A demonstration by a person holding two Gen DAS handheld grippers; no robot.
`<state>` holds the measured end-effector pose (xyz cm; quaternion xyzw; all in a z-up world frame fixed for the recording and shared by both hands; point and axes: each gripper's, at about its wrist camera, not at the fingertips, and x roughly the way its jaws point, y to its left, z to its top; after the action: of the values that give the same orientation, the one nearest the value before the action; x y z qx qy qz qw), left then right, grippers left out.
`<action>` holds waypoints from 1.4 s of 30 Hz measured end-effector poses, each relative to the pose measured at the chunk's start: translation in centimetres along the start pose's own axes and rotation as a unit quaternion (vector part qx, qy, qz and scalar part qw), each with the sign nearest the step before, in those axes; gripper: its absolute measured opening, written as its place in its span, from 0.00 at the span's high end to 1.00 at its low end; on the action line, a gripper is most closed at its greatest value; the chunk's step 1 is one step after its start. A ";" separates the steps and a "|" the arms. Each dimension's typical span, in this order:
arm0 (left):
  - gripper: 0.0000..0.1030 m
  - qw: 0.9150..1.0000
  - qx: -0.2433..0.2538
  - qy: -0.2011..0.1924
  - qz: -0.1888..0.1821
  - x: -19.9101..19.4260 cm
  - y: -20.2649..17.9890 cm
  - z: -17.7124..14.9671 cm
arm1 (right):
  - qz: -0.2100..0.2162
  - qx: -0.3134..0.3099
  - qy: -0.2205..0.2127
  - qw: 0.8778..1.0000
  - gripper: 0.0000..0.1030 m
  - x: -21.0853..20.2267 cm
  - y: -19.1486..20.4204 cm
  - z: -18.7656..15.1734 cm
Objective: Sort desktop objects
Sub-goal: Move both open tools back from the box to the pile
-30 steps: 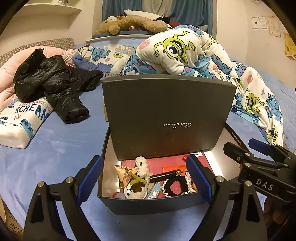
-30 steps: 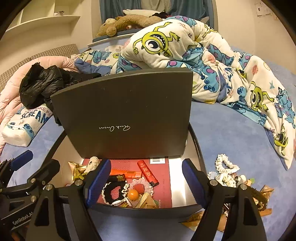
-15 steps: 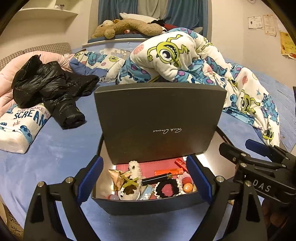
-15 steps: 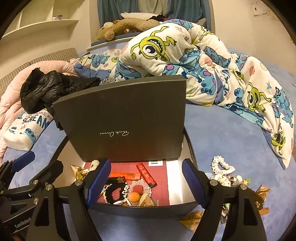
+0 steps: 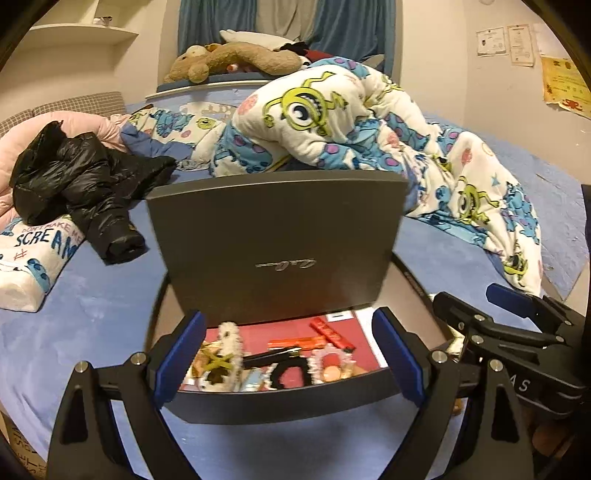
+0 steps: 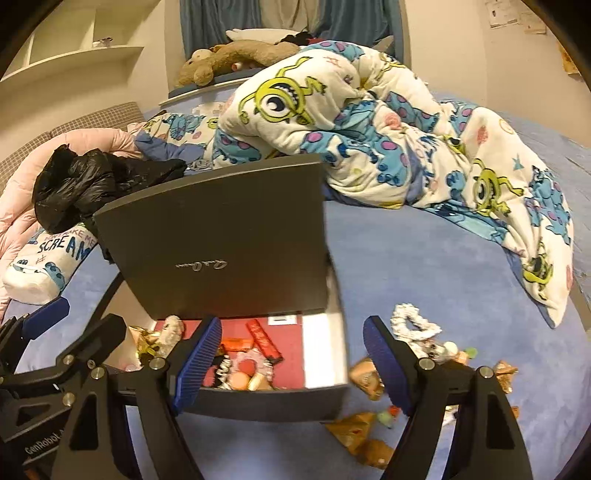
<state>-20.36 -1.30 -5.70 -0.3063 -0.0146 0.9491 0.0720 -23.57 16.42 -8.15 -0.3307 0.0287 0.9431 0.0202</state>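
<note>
Your left gripper (image 5: 286, 358) hangs wide open and empty before the dark grey box (image 5: 280, 404) on the blue bed, its lid (image 5: 275, 243) raised at the far side. Your right gripper (image 6: 291, 365) is also spread wide, holding nothing. A red lighter (image 6: 264, 341) and hair ties lie inside; a white scrunchie (image 6: 413, 325) and wrappers (image 6: 364, 374) sit just right of the box

A bed under a blue sheet (image 5: 92, 306) fills the dim, warm-lit room, heaped with a monster-print duvet (image 5: 332, 122) and a black jacket (image 5: 81, 184), while blue curtains (image 5: 207, 22), a plush dog (image 5: 229, 61), a wall shelf (image 5: 81, 31) and pinned papers (image 5: 561, 79) line the cream walls.
</note>
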 end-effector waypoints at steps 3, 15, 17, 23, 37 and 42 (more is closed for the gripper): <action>0.11 1.000 0.002 0.001 -0.012 0.1 -1.7 -0.3 | -0.010 0.004 0.001 1.000 0.21 -0.5 -1.6 -0.3; 0.11 0.998 0.026 0.014 -0.050 1.0 -7.3 -1.5 | -0.048 0.029 0.009 0.998 0.21 -2.0 -7.5 -1.8; 0.11 0.998 0.025 0.015 -0.051 0.9 -7.4 -1.6 | -0.049 0.028 0.008 0.998 0.21 -2.1 -7.8 -1.9; 0.11 0.997 0.034 0.019 -0.060 1.1 -8.2 -2.1 | -0.050 0.031 0.013 0.998 0.21 -2.2 -8.5 -2.9; 0.11 0.987 0.079 0.070 -0.119 5.2 -10.9 -8.1 | -0.044 0.049 0.061 0.996 0.21 0.2 -11.8 -9.8; 0.11 0.982 0.084 0.086 -0.147 6.9 -11.3 -9.4 | -0.035 0.051 0.074 0.995 0.21 1.6 -12.3 -11.3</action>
<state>-18.99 10.71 -16.51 -0.3747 0.0267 0.8960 0.2367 -17.04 28.00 -18.47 -0.3994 0.0667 0.9118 0.0677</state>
